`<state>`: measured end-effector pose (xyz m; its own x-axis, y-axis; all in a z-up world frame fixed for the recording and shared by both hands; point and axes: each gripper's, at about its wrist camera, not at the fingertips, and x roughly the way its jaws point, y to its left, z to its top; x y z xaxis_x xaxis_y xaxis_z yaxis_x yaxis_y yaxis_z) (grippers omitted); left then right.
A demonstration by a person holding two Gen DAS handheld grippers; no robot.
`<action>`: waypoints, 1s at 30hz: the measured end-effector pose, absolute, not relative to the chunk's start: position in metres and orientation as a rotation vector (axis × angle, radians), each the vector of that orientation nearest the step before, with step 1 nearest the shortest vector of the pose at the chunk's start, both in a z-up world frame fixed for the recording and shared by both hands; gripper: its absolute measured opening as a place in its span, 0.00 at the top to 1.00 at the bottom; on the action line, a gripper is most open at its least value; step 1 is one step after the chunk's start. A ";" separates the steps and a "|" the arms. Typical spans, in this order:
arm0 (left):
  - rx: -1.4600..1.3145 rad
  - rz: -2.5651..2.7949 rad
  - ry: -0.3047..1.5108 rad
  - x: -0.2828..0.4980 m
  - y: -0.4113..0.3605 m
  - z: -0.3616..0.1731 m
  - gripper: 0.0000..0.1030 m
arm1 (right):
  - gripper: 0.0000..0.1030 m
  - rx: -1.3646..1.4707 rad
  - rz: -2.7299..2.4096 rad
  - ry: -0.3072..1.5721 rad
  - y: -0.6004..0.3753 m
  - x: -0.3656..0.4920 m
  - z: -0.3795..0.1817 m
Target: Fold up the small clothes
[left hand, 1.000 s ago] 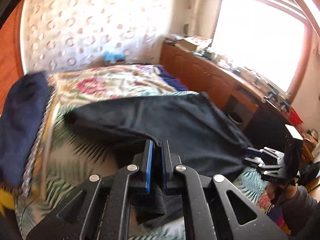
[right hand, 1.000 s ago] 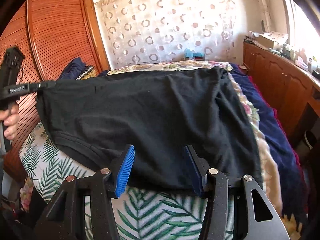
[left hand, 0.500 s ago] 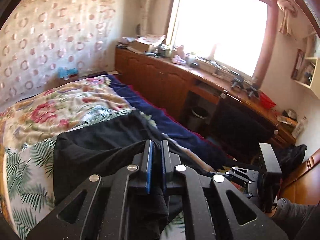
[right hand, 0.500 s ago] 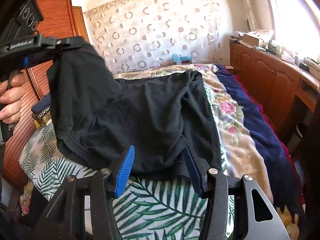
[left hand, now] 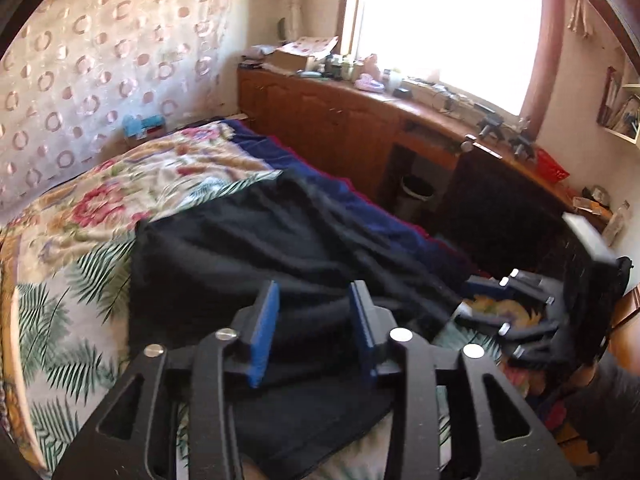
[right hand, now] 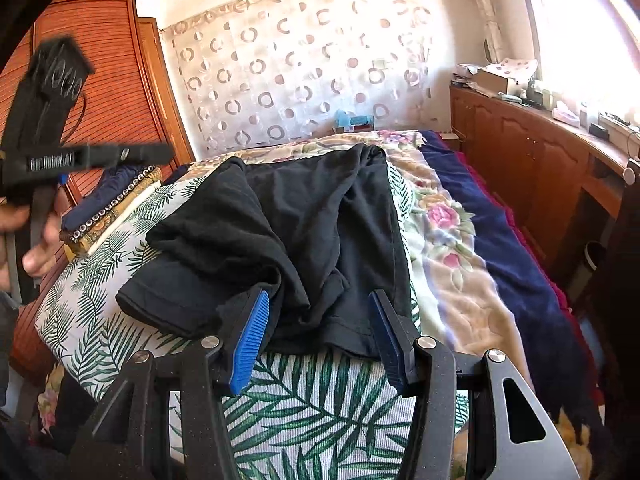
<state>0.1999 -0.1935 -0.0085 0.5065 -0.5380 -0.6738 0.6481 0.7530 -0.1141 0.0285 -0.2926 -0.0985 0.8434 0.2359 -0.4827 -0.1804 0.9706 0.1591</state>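
A: Where's the garment?
B: Black garment (right hand: 304,240) lies bunched on the bed (right hand: 320,408), on the palm-leaf cover near the foot edge, one side flopped over the middle in a loose fold. The floral quilt (right hand: 444,224) and the blue blanket (right hand: 508,248) run along the window-side edge.

A: Jaws?
B: Left gripper (left hand: 316,332) has its jaws parted, nothing between them, hanging just above the cloth's near hem. Right gripper (right hand: 320,344) has its jaws wide, straddling the hem at the foot edge, not pinching.

A: Why wide on both?
B: My read: the fold-over is laid, so neither needs a grip; the spread suits lining up on a fresh edge. The right one sits over the hem, likely the next pinch spot.

A: Fold clean?
B: No, rumpled, with creases through the middle. It probably needs smoothing or another fold. In the right view the left tool is motion-blurred, off by the wardrobe-side edge.
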 end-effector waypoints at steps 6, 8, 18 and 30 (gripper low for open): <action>0.163 -0.618 0.822 0.201 -0.138 -0.052 0.58 | 0.48 0.080 0.247 0.525 -0.281 0.041 -0.094; 0.159 -0.569 0.858 0.202 -0.120 -0.069 0.58 | 0.48 0.066 0.261 0.523 -0.275 0.045 -0.092; 0.150 -0.393 0.891 0.211 -0.074 -0.104 0.58 | 0.48 -0.021 0.341 0.553 -0.234 0.077 -0.085; 0.177 -0.386 0.862 0.210 -0.076 -0.112 0.50 | 0.48 -0.094 0.390 0.571 -0.211 0.108 -0.078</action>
<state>0.2102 -0.0764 -0.1117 0.5875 -0.2588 -0.7667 0.4001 0.9165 -0.0027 0.1077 -0.2107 -0.0781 0.7706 0.3334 -0.5432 -0.3847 0.9228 0.0206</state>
